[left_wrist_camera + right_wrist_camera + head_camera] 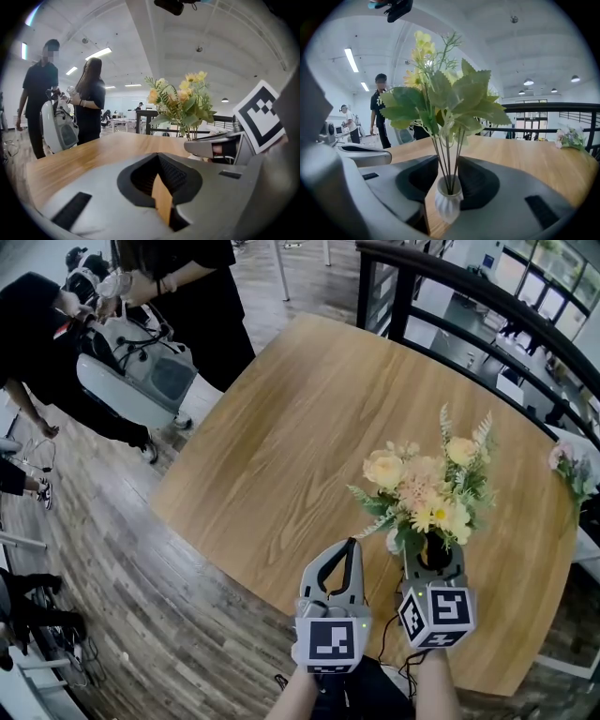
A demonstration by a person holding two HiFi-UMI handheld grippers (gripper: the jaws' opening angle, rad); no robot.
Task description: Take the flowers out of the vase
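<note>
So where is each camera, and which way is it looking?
Head view: on the person's head, looking steeply down at the table, flowers, both forearms, left claw and right claw.
Left gripper view: on the left claw, looking across the table past its shut jaws.
Right gripper view: on the right claw, its open jaws either side of the white vase.
Shared: the flowers show in all three.
</note>
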